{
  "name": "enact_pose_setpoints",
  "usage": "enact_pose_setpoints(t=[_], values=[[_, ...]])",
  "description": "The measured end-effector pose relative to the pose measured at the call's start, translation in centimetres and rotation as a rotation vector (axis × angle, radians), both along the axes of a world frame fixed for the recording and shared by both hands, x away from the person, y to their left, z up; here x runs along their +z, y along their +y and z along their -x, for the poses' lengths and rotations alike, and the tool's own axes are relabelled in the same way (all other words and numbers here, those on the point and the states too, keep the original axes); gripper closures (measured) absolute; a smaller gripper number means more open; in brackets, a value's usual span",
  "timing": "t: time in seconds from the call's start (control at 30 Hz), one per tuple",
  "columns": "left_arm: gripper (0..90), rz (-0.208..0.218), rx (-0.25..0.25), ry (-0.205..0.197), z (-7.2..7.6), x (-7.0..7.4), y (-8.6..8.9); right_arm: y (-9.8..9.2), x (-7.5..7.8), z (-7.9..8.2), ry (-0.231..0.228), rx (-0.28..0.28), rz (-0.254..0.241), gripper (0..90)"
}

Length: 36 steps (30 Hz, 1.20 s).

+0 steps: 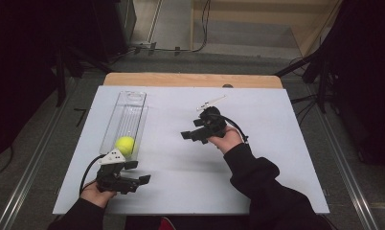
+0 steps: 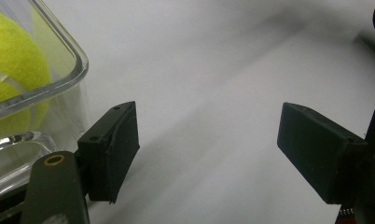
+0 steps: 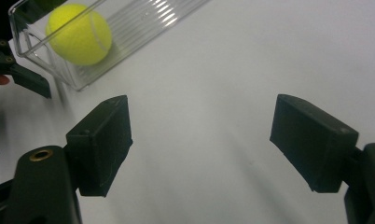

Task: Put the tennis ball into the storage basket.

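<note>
On a white surface (image 1: 257, 158) ringed by dark floor, a yellow tennis ball (image 1: 125, 145) sits in the near end of a clear tray (image 1: 133, 98) while both tools, left (image 1: 139, 172) and right (image 1: 190, 135), stand spread and empty (ball apparently already deposited), likely needing withdrawal next.

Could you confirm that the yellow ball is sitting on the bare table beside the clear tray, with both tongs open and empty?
Not quite: the ball lies inside the clear tray, at its near end, as the high view shows. Both the left tongs and right tongs are open and empty.
</note>
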<state>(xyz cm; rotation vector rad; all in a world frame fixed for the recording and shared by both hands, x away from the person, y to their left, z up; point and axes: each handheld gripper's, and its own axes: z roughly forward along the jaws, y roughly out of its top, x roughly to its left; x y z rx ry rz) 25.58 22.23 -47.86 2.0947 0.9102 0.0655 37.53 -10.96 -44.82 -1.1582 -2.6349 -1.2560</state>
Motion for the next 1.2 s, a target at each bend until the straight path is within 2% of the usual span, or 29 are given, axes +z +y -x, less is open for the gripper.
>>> enact_pose_setpoints(t=[0.2,0.9,1.2], values=[[21.2,-0.001,-0.003,-0.002,0.0,0.0,0.0,-1.0,-0.3,0.6,-0.001,-0.009,0.017,18.6],[21.2,0.001,-0.005,-0.002,0.0,0.1,0.0,-3.6,-0.4,3.7,-0.031,-0.035,0.005,18.6],[21.1,-0.001,-0.005,-0.003,0.0,0.1,-0.1,-5.0,-0.7,5.0,-0.025,-0.053,0.003,18.6]])
